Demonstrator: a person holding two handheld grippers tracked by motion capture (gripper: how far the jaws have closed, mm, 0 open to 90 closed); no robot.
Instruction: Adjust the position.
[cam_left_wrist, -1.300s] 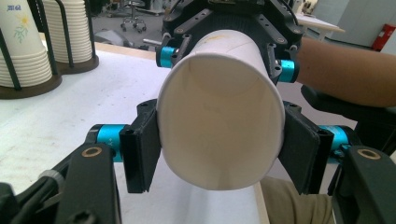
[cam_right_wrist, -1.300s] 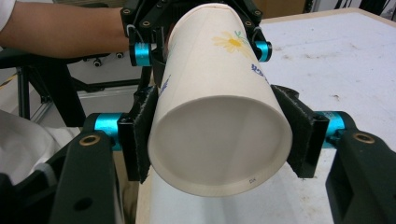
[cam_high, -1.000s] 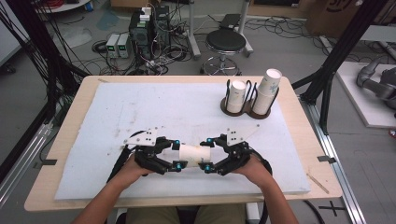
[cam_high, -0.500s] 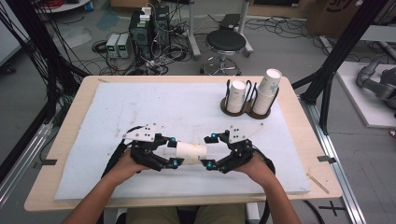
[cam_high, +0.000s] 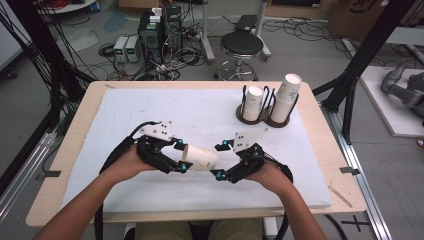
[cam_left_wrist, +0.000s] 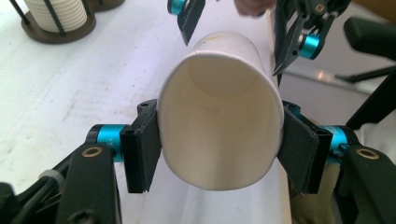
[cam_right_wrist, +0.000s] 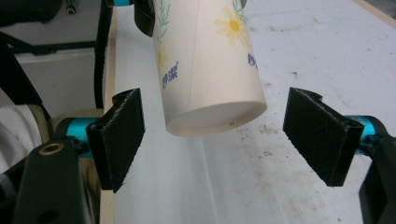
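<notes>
A: Where is the cup (cam_high: 199, 157)?

B: Near the front of the table (cam_high: 310, 165), lying on its side in the air between the two grippers, over the white mat (cam_high: 200, 115). Its open mouth points toward the left gripper (cam_high: 181, 159), its base toward the right gripper (cam_high: 219, 161).

A: Which one has it?

B: The left. In the left gripper view its fingers (cam_left_wrist: 142, 149) are pinching the cup (cam_left_wrist: 220, 126) at the rim, one black pad flat against each side — the mouth is pressed slightly out of round.

A: And the right fingers?

B: Spread wide. In the right gripper view the cup (cam_right_wrist: 208, 65) hangs down between the fingers (cam_right_wrist: 120, 135) with a clear gap on both sides, so neither pad touches it. The base is about level with the pads. The cup wall shows a yellow daisy print and some blue characters.

A: Anything else on the table?

B: A dark holder (cam_high: 262, 117) with wire uprights stands at the far right of the mat, well apart from the hands. It has two stacks of cups (cam_high: 286, 97) — the right stack is taller and leans a little to the right.

A: And the person?

B: Both forearms come in from the bottom of the high view, one hand wrapped around each gripper's handle, with cables looping back from them.
</notes>
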